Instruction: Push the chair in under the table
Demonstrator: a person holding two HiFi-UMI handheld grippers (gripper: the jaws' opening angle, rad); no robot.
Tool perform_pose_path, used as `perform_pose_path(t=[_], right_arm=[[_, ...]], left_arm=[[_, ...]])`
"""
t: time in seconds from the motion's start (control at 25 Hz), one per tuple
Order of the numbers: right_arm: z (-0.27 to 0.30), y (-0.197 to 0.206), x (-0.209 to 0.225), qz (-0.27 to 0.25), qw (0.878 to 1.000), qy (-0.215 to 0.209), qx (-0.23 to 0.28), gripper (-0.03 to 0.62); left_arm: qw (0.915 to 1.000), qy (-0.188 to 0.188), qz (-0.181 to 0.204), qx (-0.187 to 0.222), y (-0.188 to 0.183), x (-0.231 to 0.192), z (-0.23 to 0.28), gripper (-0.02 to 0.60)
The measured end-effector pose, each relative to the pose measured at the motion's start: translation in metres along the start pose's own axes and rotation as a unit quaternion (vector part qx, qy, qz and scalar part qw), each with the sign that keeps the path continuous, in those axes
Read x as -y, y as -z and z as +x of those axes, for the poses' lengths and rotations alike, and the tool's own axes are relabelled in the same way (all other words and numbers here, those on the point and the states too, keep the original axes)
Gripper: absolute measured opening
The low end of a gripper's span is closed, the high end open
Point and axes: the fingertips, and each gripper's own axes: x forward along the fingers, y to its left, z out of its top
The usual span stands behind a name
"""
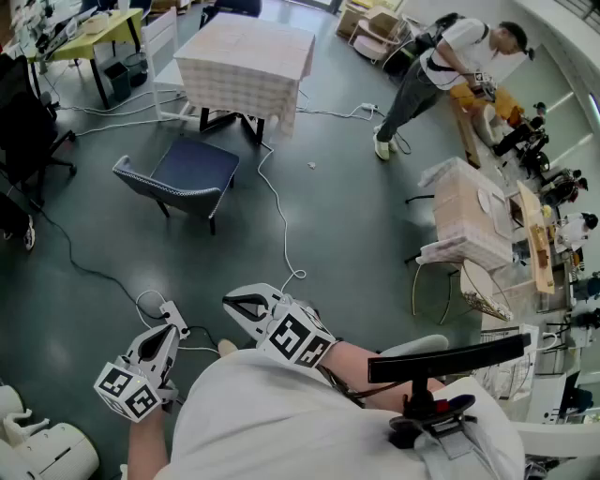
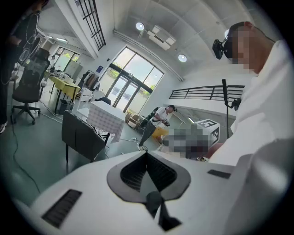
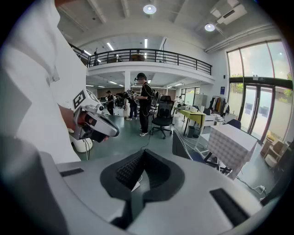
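A: Where does the chair stand?

B: The chair (image 1: 183,173) is on the grey floor, on the near side of the table (image 1: 246,56) and a little to its left. There is open floor between them. Its dark blue seat faces the table and its backrest is on the near side. It is pulled out, not under the table.

A: And the table?

B: It is farther off and is covered by a pale checked cloth that hangs down its sides.

A: What about the tongs?

B: The left gripper (image 1: 169,319) and the right gripper (image 1: 242,306) are both near, close to the person's body and well apart from the chair. Both are clenched, with the pads pressed together and nothing between them.

A: What lies around?

B: A white cable (image 1: 281,220) runs over the floor from the table toward the grippers, passing to the right of the chair. At the far right a person (image 1: 441,61) bends over a bench. A yellow-green desk (image 1: 94,28) stands at the far left.
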Motion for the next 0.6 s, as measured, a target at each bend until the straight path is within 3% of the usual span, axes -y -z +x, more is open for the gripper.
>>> perform_pose_path(t=[0.48,0.6], right_arm=[[-0.012,0.025,0.090,0.007,1.000,-0.004,0.023,0.017],[-0.012,0.022,0.121,0.015,0.999,0.002,0.035,0.094]], left_arm=[[0.9994,-0.028,0.014,-0.015,-0.028,-0.016,0.099,0.012],[0.9984,-0.055,0.007,-0.016,-0.047,-0.036,0.119,0.060]])
